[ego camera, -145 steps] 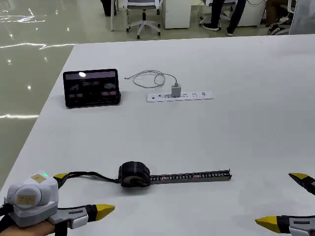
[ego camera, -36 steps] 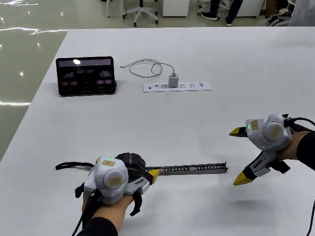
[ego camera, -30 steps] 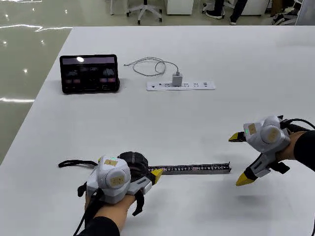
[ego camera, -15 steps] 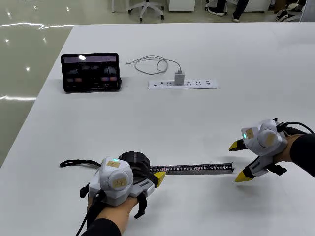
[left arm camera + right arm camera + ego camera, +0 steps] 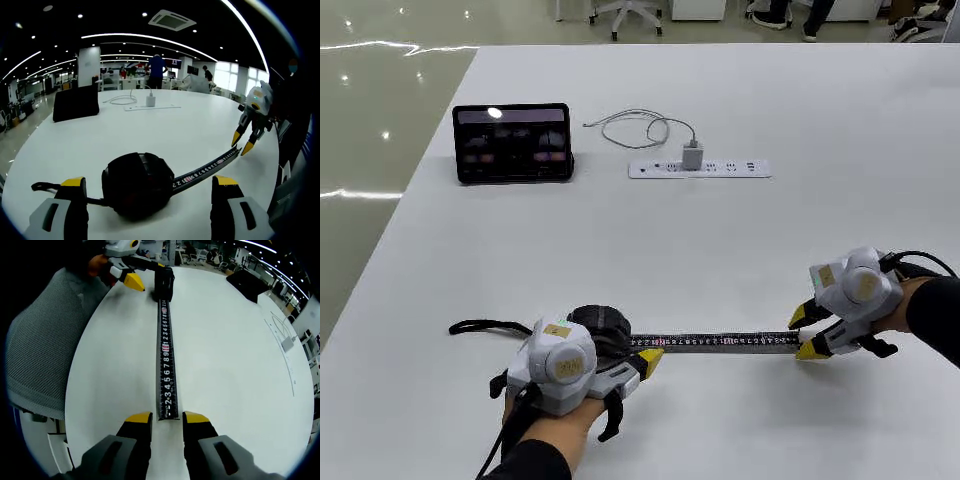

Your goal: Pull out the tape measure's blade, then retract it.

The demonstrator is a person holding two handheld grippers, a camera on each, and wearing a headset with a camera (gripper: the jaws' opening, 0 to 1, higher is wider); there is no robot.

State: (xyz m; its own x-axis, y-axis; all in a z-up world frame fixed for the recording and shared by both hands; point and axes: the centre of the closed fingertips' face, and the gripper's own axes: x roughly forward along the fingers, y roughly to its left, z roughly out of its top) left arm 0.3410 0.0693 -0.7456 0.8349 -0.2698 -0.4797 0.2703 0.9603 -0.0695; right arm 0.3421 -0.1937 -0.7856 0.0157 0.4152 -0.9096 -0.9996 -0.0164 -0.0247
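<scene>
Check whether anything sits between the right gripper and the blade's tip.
Nothing visible does. The blade ends in the gap between the open jaws of the right gripper, with bare table on either side.

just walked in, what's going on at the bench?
A person is working a tape measure with two handheld grippers. The case sits on the table with part of the blade pulled out and lying flat. The left gripper straddles the case, jaws open with a gap on each side. The right gripper is at the blade's tip, one jaw on either side, not closed on it yet.
</scene>
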